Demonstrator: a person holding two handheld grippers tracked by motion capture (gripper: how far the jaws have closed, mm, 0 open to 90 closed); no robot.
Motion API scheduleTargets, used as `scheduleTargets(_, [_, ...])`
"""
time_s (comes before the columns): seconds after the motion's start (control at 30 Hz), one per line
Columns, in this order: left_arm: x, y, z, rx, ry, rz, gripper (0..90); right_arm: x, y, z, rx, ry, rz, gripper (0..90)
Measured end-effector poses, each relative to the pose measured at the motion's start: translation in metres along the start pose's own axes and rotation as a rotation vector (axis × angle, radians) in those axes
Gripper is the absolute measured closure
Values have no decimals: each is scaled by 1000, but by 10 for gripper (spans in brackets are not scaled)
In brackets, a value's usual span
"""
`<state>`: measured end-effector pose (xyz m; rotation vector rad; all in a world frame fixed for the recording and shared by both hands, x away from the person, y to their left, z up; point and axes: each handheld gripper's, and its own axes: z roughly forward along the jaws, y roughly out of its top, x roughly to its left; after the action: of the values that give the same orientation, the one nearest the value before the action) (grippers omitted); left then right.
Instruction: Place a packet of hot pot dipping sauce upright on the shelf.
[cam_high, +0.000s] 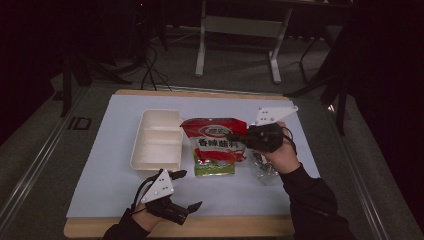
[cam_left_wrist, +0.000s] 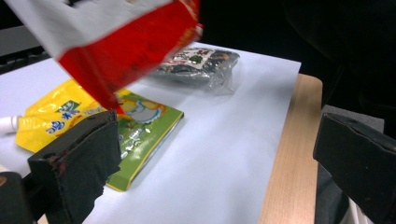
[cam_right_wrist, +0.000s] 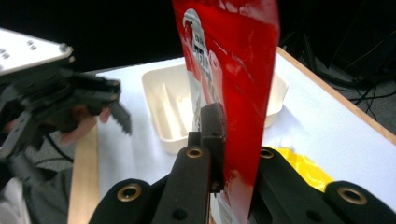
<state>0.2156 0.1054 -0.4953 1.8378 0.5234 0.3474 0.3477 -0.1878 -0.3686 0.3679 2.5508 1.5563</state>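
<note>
A red snack bag (cam_high: 214, 131) hangs lifted above the white mat, and my right gripper (cam_high: 235, 138) is shut on its right edge. In the right gripper view the jaws (cam_right_wrist: 222, 122) pinch the red bag (cam_right_wrist: 233, 65) edge-on. Under the bag lies a yellow and green pouch (cam_high: 214, 166), flat on the mat. My left gripper (cam_high: 190, 189) stands open near the front edge, with nothing between its fingers. In the left gripper view its jaws are wide apart below the red bag (cam_left_wrist: 135, 42) and beside the pouch (cam_left_wrist: 126, 123).
A cream divided tray (cam_high: 155, 141) sits left of the bag. A clear packet with dark contents (cam_high: 263, 168) lies under the right hand, seen again in the left gripper view (cam_left_wrist: 201, 63). The wooden table edge (cam_left_wrist: 289, 154) runs along the mat (cam_high: 100, 170).
</note>
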Motion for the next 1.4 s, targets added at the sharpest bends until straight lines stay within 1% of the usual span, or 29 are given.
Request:
scheduleTargets(0.1, [0, -3, -2, -3, 4, -9, 19, -7, 6, 9, -5, -2, 4, 900])
scheduleTargets(0.13, [0, -5, -2, -3, -1, -16, 19, -10, 7, 12, -9, -1, 7, 900])
scheduleTargets(0.2, [0, -8, -1, 4, 1, -16, 19, -15, 11, 18, -7, -4, 11, 900])
scheduleTargets(0.4, [-1, -18, 0, 18, -24, -35, 19, -29, 21, 38, -15, -11, 27, 900])
scheduleTargets(0.47, [-2, -21, 0, 26, -29, -32, 19, -32, 24, 44, -20, -16, 32, 900])
scheduleTargets(0.6, [-3, -26, 0, 36, -27, -39, 20, -37, 31, 56, -26, -19, 35, 900])
scheduleTargets(0.63, [-3, -28, 0, 30, -24, -41, 19, -39, 33, 60, -27, -19, 35, 900])
scheduleTargets(0.8, [-2, -33, -2, 31, -14, -37, 19, -45, 41, 77, -22, -19, 42, 900])
scheduleTargets(0.83, [-2, -33, -2, 31, -14, -37, 19, -45, 41, 77, -22, -19, 42, 900])
scheduleTargets(0.87, [-3, -36, -3, 29, -12, -40, 19, -46, 42, 81, -23, -18, 43, 900])
scheduleTargets(0.9, [-4, -36, -3, 27, -12, -45, 20, -49, 46, 89, -21, -21, 46, 900])
scheduleTargets(0.97, [-4, -38, -3, 32, -10, -41, 20, -52, 49, 95, -27, -22, 55, 900])
scheduleTargets(1.1, [-4, -40, -3, 34, -16, -51, 20, -59, 55, 109, -43, -18, 71, 900])
scheduleTargets(1.27, [-5, -40, -6, 34, -9, -48, 20, -65, 59, 130, -36, -19, 82, 900])
scheduleTargets(1.4, [-5, -43, -8, 36, 1, -56, 20, -70, 61, 147, -42, -21, 91, 900])
